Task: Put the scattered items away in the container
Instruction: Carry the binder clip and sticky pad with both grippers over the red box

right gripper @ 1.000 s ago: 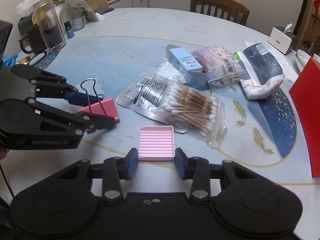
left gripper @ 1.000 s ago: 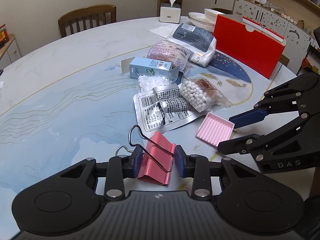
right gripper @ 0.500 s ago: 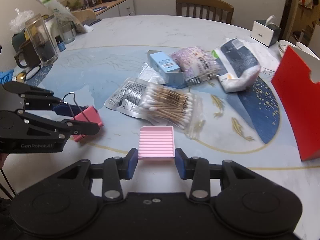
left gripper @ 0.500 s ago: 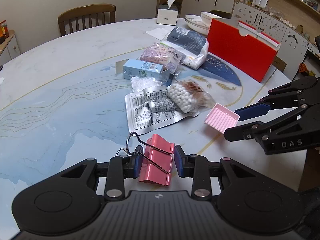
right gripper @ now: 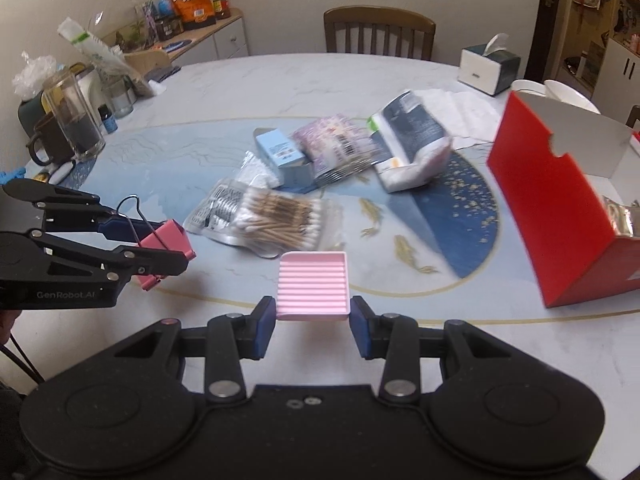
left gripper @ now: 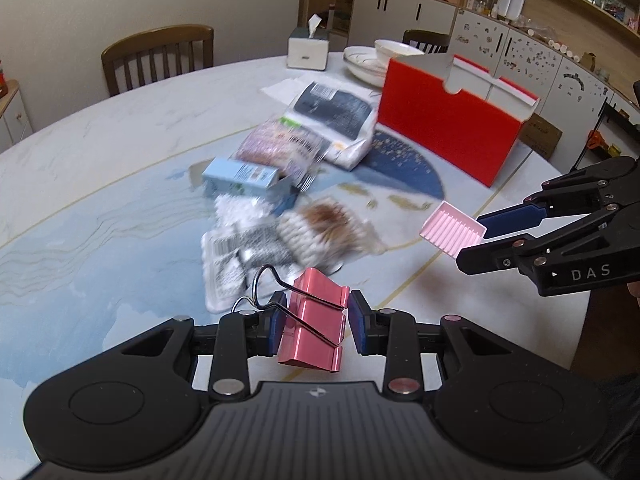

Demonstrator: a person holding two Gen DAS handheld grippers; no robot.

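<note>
While table clutter blurs, left gripper (left gripper: pixel 313 325) pinches pink binder clip (left gripper: pixel 316 318), right gripper (right gripper: pixel 312 317) pink tray (right gripper: pixel 313 285).

Packets (left gripper: pixel 280 216) mid-table are motion-blurred; their labels are unreadable.

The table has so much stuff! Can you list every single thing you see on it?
binder clip: 1, pink, held above table
ridged tray: 1, pink, held above table
box: 1, red, open, table's right side
cotton swabs bag: 1, clear, middle
foil packet: 1, silver, under swabs
small carton: 1, light blue, middle
patterned pack: 1, pinkish, beside carton
dark pouch: 1, navy and white, near box
tissue box: 1, white, far edge
glass jug: 1, clear, left edge
left gripper: black, holding clip
right gripper: black, holding tray
</note>
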